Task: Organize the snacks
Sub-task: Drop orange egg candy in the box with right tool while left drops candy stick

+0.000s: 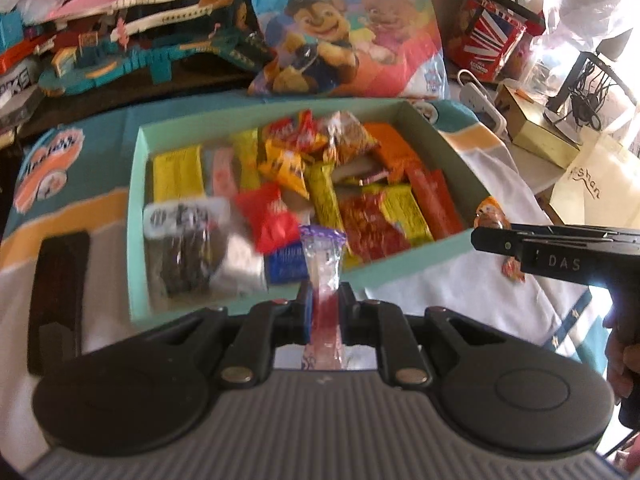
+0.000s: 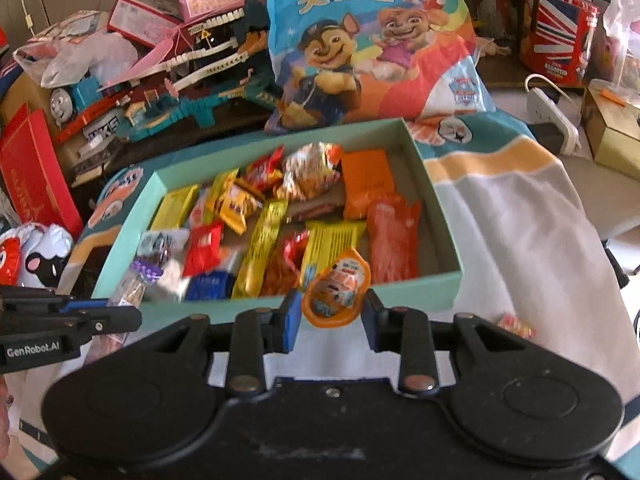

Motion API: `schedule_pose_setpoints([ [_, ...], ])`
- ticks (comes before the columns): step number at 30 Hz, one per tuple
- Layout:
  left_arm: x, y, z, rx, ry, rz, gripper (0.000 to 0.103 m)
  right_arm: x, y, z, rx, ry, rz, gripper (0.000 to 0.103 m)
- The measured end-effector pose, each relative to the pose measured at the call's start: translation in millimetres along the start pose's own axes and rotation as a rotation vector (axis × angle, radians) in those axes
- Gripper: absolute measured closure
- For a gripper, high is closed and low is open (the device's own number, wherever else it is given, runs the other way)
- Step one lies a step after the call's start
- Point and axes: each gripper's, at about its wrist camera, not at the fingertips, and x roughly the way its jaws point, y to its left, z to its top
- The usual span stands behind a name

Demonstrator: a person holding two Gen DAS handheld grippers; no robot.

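The left hand-held gripper [image 1: 323, 312] is closed tight on a slim clear packet with a purple crimped top [image 1: 322, 280], which stands upright between the pads, at the near edge of the box. The right hand-held gripper [image 2: 331, 320] is partly closed on an orange egg-shaped snack pack [image 2: 335, 293], its pads pressing either side; the pack hangs over the near wall of the box, right of centre.

The mint-green box [image 2: 434, 184] lies open on a cloth of white, orange and teal [image 2: 520, 216] that covers the table. It is crowded with wrapped snacks. A yellow bar [image 1: 178, 174] lies at the far left, an orange packet [image 2: 366, 186] at the far right, a red pouch [image 1: 270, 218] near the middle, and a dark packet with a white label [image 1: 186, 248] in the near left corner. A small blue packet [image 1: 286, 266] sits against the near wall.

One small wrapped sweet [image 2: 516, 326] lies on the cloth outside the box, near right.

Beyond the far wall stands a large cartoon-dog snack bag [image 2: 372, 40]. To the far left sits a heap of toy track and train pieces [image 2: 160, 80]; to the far right, a red tin with a flag pattern [image 2: 560, 40].
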Motion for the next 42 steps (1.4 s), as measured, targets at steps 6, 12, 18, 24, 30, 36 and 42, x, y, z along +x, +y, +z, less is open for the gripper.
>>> schedule_pose_setpoints([
  [6,19.0,-1.8,34.4,0.010,-0.011,0.023,0.091,14.7,-5.8,34.4,0.021,-0.016,0.009,0.072],
  [12,41.8,1.0,60.8,0.015,-0.010,0.048,0.091,39.9,-4.4,66.7,0.015,-0.016,0.021,0.072],
  [18,62.3,11.0,83.9,0.000,-0.010,0.057,0.091,67.6,1.6,88.7,0.018,-0.006,0.035,0.072],
  [24,78.8,20.2,98.1,-0.024,-0.010,0.051,0.091,92.1,4.8,101.2,0.030,0.006,0.042,0.071],
  [30,94.7,20.2,101.0,-0.041,-0.013,0.050,0.075,112.5,6.1,105.7,0.046,0.023,0.055,0.068],
  [36,94.6,16.8,92.2,-0.032,-0.037,0.121,0.012,105.0,2.3,99.6,0.058,-0.014,0.028,0.006],
  [42,89.9,11.2,82.7,-0.037,-0.017,0.114,0.002,91.7,-3.3,89.6,0.054,-0.002,0.010,0.000],
])
